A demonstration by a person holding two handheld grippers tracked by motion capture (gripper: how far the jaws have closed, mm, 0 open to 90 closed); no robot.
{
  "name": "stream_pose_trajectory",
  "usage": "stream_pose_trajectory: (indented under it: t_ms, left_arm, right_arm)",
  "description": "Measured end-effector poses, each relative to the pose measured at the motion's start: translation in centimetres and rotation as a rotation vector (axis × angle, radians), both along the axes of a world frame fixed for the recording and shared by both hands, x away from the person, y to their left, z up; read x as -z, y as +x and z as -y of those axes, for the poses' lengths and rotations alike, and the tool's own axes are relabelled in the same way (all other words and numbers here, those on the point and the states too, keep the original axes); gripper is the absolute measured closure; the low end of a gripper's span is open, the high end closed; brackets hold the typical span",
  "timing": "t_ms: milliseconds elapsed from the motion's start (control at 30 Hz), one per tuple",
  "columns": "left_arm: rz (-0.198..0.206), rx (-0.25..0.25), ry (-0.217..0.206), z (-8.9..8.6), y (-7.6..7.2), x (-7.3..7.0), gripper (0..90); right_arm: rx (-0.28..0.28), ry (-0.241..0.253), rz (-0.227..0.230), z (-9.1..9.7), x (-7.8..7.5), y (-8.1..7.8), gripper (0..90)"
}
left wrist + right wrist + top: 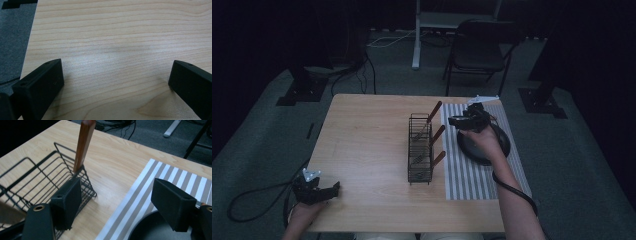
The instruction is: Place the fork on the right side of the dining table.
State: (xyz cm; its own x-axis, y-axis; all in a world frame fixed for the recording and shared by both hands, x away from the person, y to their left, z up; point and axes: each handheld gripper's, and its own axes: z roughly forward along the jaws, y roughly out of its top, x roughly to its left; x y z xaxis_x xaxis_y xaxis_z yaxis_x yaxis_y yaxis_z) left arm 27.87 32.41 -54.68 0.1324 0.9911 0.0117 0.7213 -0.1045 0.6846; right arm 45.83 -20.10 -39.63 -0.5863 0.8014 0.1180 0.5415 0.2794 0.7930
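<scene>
A black wire basket point(419, 150) stands at the table's middle, and three wooden-handled utensils point(435, 111) lean out of its right side. In the right gripper view the basket point(37, 177) is at the left, with one brown handle point(83, 145) rising from its corner. My right gripper point(453, 120) point(118, 202) is open and empty, held over a dark round pan point(484, 147) point(147, 230) and pointing at the basket. On the bare wood at the front left corner, my left gripper point(333, 188) point(116, 75) is open with its jaws wide apart.
A grey-and-white striped placemat point(472, 175) point(160, 175) lies under the pan on the table's right side. A black chair point(479, 47) and a white desk leg point(416, 40) stand beyond the far edge, with cables on the floor.
</scene>
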Motion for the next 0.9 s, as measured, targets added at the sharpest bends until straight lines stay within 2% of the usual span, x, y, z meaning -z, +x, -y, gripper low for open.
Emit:
stream_pose_trajectory:
  t_ms: [200,500,700,900]
  left_arm:
    - [0.000,0.000,0.000,0.0,0.0,0.0,0.1]
    - [0.000,0.000,0.000,0.0,0.0,0.0,0.1]
    - [0.000,0.000,0.000,0.0,0.0,0.0,0.1]
    - [0.000,0.000,0.001,0.0,0.0,0.0,0.1]
  right_arm:
    - [0.003,0.014,-0.001,-1.0,-0.5,0.8,25.8]
    - [0.004,0.087,-0.004,-2.0,-1.0,1.6,30.5]
    - [-0.006,0.073,-0.013,-3.3,-1.1,2.2,30.6]
    - [0.012,0.072,-0.018,-3.9,-1.0,2.9,34.3]
